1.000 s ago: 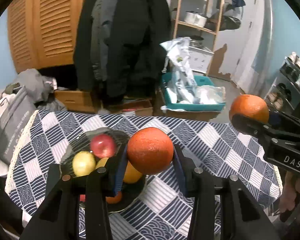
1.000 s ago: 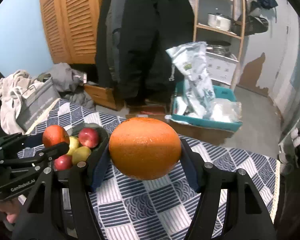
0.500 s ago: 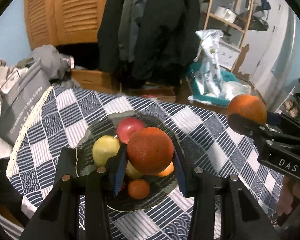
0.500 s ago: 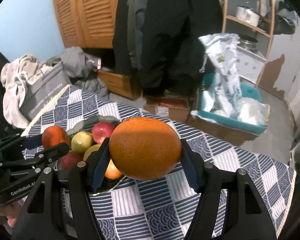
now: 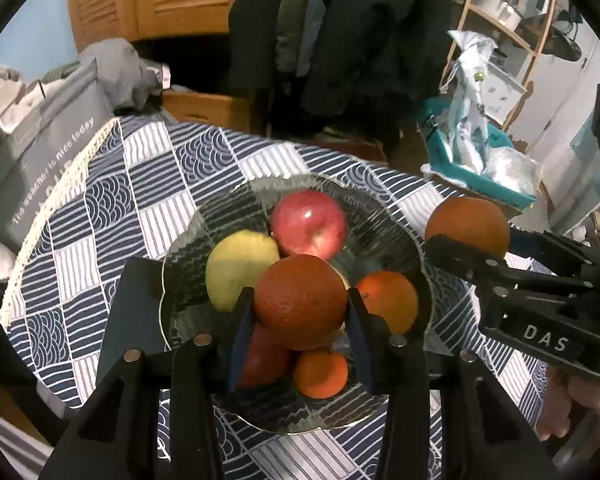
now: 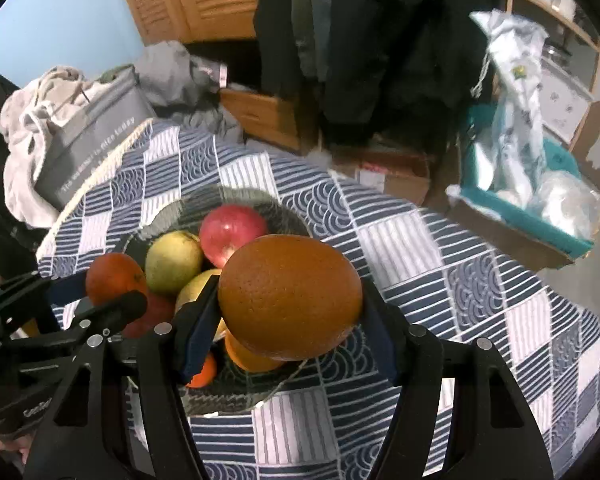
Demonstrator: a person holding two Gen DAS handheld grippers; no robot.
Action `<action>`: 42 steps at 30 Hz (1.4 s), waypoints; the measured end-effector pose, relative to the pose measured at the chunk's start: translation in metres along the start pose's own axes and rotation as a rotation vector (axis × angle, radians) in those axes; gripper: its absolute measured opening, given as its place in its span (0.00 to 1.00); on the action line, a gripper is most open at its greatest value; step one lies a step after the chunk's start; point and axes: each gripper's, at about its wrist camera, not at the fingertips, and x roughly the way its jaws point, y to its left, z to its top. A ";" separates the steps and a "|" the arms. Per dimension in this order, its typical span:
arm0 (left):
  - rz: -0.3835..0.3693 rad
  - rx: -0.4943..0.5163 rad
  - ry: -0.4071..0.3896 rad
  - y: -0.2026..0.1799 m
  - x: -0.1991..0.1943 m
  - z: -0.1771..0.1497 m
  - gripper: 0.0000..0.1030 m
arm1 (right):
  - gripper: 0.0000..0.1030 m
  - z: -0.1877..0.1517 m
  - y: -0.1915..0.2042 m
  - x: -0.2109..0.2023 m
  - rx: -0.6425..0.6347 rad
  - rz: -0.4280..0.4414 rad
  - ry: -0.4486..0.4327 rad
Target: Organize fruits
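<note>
The left gripper, black with blue-lined pads, is pinching a dark reddish-orange round orange between its 2 fingers, above the near part of a clear ribbed glass plate. Just below and beyond that held fruit, the plate carries a small bright orange tangerine, a red fruit half hidden by the left pad, a medium orange citrus, a yellow-green pear-like fruit, and farthest back a shiny red apple. They lie close together, some touching.

The right gripper is clamped on a larger, paler orange with dimpled skin, held above the plate's right edge as the right wrist view shows it. In the left wrist view this second gripper comes in from the right, its fruit just beside the plate rim and apart from the pile.

The plate rests on a navy and white patchwork tablecloth with wave and stripe squares. Beyond the table's far-left edge sits a grey fabric bag with white lettering. Farther back hang dark coats before louvred wooden doors, and to the right a teal plastic crate of crinkled bags stands on the floor.
</note>
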 end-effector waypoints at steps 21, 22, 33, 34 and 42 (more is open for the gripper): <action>-0.004 -0.045 0.066 0.014 0.032 -0.005 0.58 | 0.68 0.002 -0.001 0.044 0.052 0.076 0.090; -0.004 -0.041 0.064 0.014 0.031 -0.005 0.58 | 0.68 0.003 0.000 0.044 0.050 0.076 0.088; -0.014 -0.025 0.041 0.004 0.012 0.000 0.64 | 0.68 0.010 0.000 0.017 0.030 0.045 0.022; -0.019 -0.024 0.032 0.003 0.008 0.000 0.64 | 0.68 0.010 0.000 0.013 0.033 0.041 0.014; -0.028 -0.015 -0.024 -0.004 -0.023 0.006 0.66 | 0.68 0.013 -0.002 -0.019 0.016 -0.033 -0.049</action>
